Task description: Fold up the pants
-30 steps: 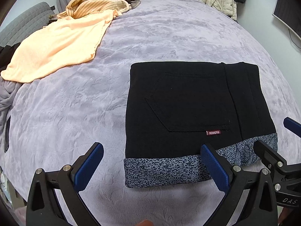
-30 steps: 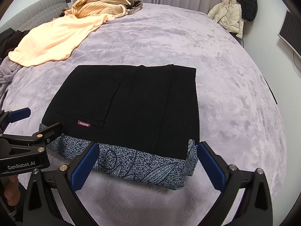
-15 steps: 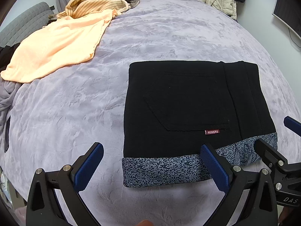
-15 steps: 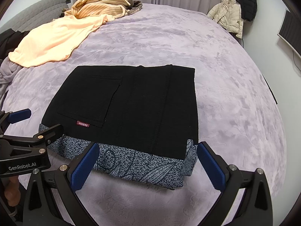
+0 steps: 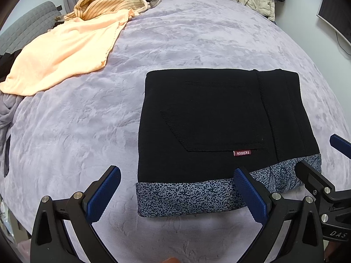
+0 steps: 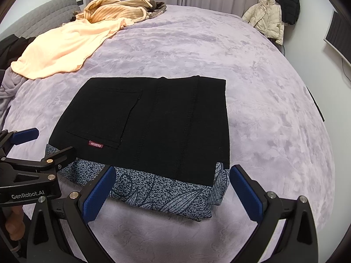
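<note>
The black pants (image 5: 219, 120) lie folded into a flat rectangle on the lilac bed cover, with a blue speckled lining band along the near edge and a small red label by the back pocket. They also show in the right wrist view (image 6: 153, 127). My left gripper (image 5: 175, 188) is open and empty, just in front of the pants' near left corner. My right gripper (image 6: 171, 186) is open and empty, in front of the near right corner. Each gripper shows at the edge of the other's view.
A peach garment (image 5: 63, 52) and a striped beige one (image 5: 109, 4) lie at the bed's far left. A grey headboard (image 6: 43, 15) stands behind them. Jackets (image 6: 269, 17) hang at the far right by the wall. The lilac bed cover (image 6: 274, 109) spreads all around.
Both grippers have drawn back a little from the pants; the pants have not moved.
</note>
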A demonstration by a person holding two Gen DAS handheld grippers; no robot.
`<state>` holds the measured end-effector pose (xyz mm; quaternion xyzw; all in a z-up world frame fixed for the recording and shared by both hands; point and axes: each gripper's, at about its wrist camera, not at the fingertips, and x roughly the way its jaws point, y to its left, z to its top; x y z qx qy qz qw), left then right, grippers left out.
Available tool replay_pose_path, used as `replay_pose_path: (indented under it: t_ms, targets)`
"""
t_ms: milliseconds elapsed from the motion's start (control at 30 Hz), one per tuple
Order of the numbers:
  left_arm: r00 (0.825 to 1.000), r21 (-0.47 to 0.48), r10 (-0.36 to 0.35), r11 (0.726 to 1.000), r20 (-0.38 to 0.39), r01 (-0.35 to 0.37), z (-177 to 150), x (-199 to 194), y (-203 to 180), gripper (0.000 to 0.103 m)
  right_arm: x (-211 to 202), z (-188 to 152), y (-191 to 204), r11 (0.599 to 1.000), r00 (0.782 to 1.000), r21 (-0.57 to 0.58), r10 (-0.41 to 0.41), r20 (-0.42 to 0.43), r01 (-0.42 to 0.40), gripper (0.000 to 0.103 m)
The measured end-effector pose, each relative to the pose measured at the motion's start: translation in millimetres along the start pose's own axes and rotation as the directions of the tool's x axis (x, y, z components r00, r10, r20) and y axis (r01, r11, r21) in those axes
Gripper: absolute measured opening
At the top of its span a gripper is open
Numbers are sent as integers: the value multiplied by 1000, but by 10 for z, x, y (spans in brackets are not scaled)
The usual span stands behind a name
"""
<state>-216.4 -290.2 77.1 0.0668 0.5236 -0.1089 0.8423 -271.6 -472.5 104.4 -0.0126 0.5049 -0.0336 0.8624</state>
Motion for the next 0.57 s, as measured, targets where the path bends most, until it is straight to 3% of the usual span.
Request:
replay_pose_path:
  t_ms: [333, 567]
  targets:
    - [999, 53, 5, 999, 32, -7, 92, -147, -301, 103, -182, 32, -304, 1000, 998, 22, 4, 61, -5, 103]
    - [998, 128, -13, 992, 62, 5, 157, -277, -793, 103, -280, -58, -713, 998, 996, 55, -22, 88, 17, 103]
